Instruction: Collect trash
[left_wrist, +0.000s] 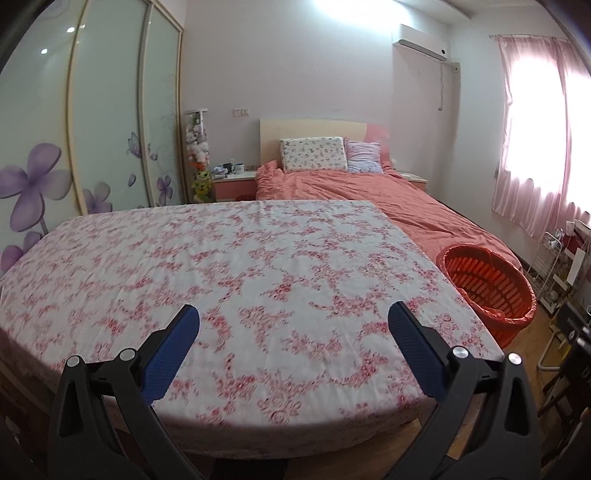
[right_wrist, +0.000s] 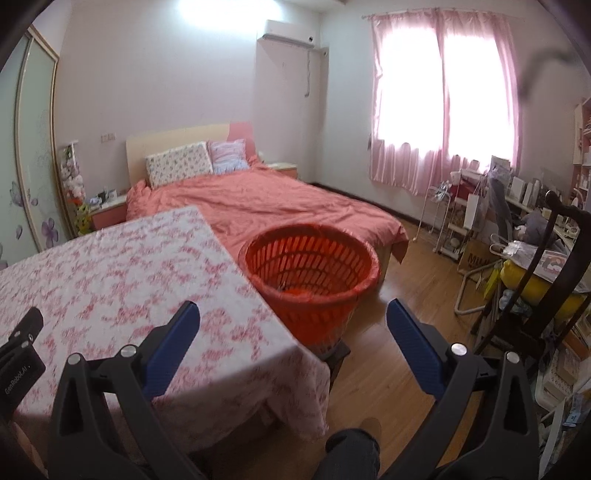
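in the left wrist view, the left gripper fills the bottom of the frame, its blue-padded fingers spread wide with nothing between them. it hovers over the near edge of the bench, which is draped in a white cloth printed with pink flowers. that cloth runs across the whole middle of the frame and no scrap, wrapper or other trash shows anywhere on it. at the right edge of the frame, just beside the bench's right side, stands the round orange slatted plastic basket, lined with a thin orange bag.

in the right wrist view, the black body of the other gripper pokes in at the lower left edge. the right gripper sits at the bottom centre, its fingers equally wide apart and empty, aimed past the bench corner toward the basket in the middle of the frame. something small and dark, along with an orange shape, lies at the bottom of the basket; i cannot tell whether it is trash or only folds of the liner. behind the basket lies a bed with a salmon-pink cover, and to the right a wooden floor leads to cluttered shelves.

as a judgement: with the bench bare and both grippers holding nothing, the collecting looks either finished or at a pause with nothing visible left to pick up. if any trash is left, it lies outside these two views.
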